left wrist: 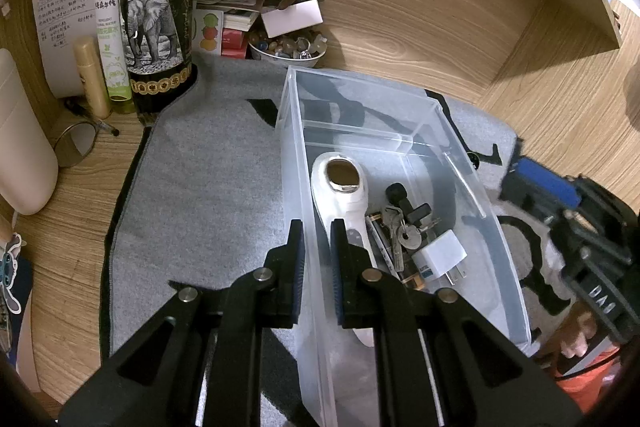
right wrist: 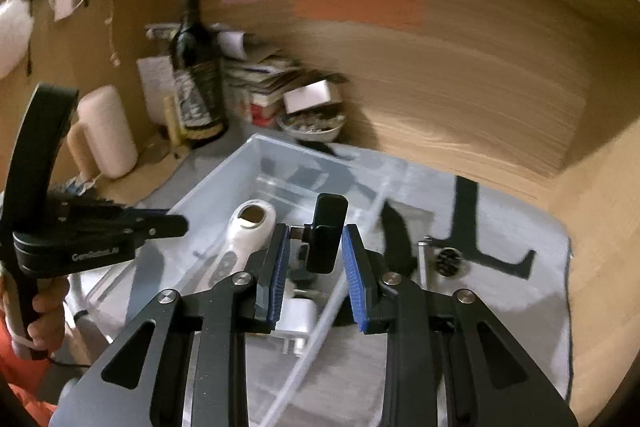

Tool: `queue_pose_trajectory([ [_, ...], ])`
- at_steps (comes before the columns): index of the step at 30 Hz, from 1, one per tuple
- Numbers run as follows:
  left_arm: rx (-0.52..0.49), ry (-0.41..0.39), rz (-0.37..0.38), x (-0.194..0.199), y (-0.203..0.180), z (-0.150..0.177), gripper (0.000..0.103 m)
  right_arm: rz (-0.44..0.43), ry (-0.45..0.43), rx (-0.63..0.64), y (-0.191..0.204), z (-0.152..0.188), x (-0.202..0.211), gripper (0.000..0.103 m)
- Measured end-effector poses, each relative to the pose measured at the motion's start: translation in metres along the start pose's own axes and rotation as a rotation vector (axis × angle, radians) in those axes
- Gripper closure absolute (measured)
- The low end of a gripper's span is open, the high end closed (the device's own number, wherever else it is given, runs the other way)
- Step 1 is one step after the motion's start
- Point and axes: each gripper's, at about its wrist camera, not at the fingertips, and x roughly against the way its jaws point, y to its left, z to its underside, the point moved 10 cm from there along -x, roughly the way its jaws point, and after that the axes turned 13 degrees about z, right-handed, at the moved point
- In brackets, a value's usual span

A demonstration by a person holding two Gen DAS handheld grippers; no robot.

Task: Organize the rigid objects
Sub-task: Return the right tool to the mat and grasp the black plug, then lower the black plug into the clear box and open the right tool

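Left wrist: tool (left wrist: 316, 255) clamps bin wall (left wrist: 294, 155).

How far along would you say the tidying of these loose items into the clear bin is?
Done: the clear bin already holds the white handheld device, a bunch of keys and a white charger plug. In hand: the left gripper clamps the bin's wall, and the right gripper looks open and empty. Left: a small round metal item lies on the grey mat beside the bin.

The wooden counter (left wrist: 420, 27) carries a grey mat (left wrist: 208, 163) at centre frame; a dark bottle (left wrist: 156, 11), papers and a bowl (left wrist: 286, 51) crowd the upper left.
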Motion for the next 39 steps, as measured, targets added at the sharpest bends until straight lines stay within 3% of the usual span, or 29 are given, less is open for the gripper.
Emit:
queue_pose_trajectory([
  [19, 0.001, 0.000, 0.000, 0.000, -0.001, 0.000, 0.093, -0.072, 0.209, 0.085, 0.038, 0.036, -0.048, 0.078],
  [29, 0.001, 0.000, 0.001, 0.000, -0.001, 0.000, 0.093, -0.082, 0.225, 0.099, 0.040, 0.039, -0.049, 0.078],
  [32, 0.001, 0.000, 0.001, 0.000, -0.001, 0.000, 0.093, -0.082, 0.223, 0.098, 0.040, 0.038, -0.048, 0.073],
  [39, 0.002, 0.000, 0.001, -0.001, -0.002, 0.000, 0.093, -0.062, 0.176, 0.084, 0.035, 0.029, -0.038, 0.047],
])
